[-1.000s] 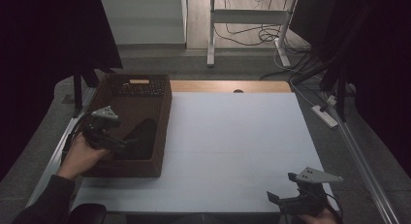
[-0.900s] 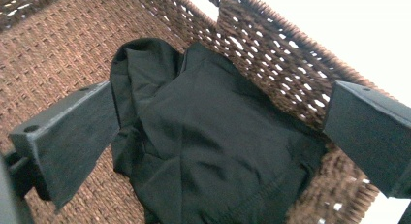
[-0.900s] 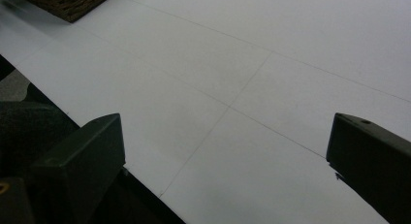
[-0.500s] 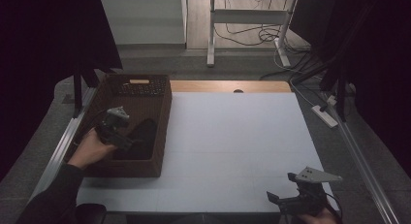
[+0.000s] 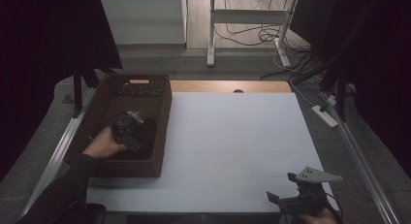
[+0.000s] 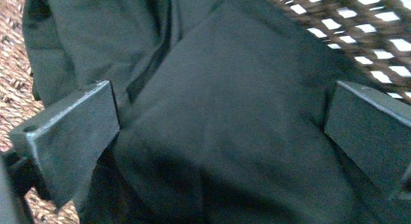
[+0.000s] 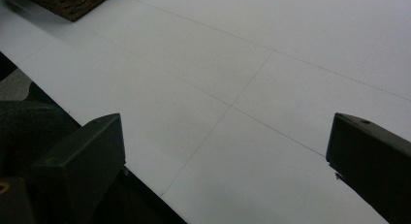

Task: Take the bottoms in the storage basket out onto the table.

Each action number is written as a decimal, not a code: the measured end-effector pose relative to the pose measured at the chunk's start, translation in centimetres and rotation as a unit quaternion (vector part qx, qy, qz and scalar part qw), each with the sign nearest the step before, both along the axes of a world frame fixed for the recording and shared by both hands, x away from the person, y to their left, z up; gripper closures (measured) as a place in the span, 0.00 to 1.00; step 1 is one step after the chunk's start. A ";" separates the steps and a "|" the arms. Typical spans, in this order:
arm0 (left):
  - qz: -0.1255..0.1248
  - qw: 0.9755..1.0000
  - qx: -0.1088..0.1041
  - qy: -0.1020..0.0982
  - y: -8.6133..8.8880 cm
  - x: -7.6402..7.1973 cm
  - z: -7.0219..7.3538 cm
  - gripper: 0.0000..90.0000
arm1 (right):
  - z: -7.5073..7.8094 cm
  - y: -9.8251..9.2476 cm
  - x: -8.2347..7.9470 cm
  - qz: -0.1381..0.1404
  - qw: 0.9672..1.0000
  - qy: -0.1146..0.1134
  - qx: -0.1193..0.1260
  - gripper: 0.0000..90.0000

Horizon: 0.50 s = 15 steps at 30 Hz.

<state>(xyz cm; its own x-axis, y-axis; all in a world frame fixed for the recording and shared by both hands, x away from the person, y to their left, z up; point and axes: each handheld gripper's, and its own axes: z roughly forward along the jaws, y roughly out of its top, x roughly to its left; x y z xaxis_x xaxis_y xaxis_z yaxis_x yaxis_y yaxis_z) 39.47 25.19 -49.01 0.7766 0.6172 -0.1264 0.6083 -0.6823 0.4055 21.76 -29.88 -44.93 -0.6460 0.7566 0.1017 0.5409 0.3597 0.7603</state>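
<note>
High view: the left hand-held gripper (image 5: 133,134) sits inside the woven basket (image 5: 162,132) at the counter's (image 5: 232,136) 9 o'clock side, over a dark cloth (image 5: 148,132).
Left gripper view: jaws spread wide, one on each side of a fold of the dark cloth (image 6: 232,122), not yet pinching it; basket weave at 1 o'clock.
Right hand-held gripper (image 5: 291,197): at 5 o'clock on the counter, jaws wide apart, holding nothing, bare white surface between them.
</note>
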 end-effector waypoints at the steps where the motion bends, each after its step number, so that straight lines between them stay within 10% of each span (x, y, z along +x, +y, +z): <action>1: 0.000 1.000 0.002 0.004 0.0 0.2 -0.3 0.00 | 0.0 0.0 0.0 0.000 1.000 0.000 0.000 0.01; 15: 0.006 0.997 0.051 0.065 -1.4 0.7 -2.4 0.00 | 0.0 0.0 -0.1 0.005 1.000 -0.002 -0.002 0.01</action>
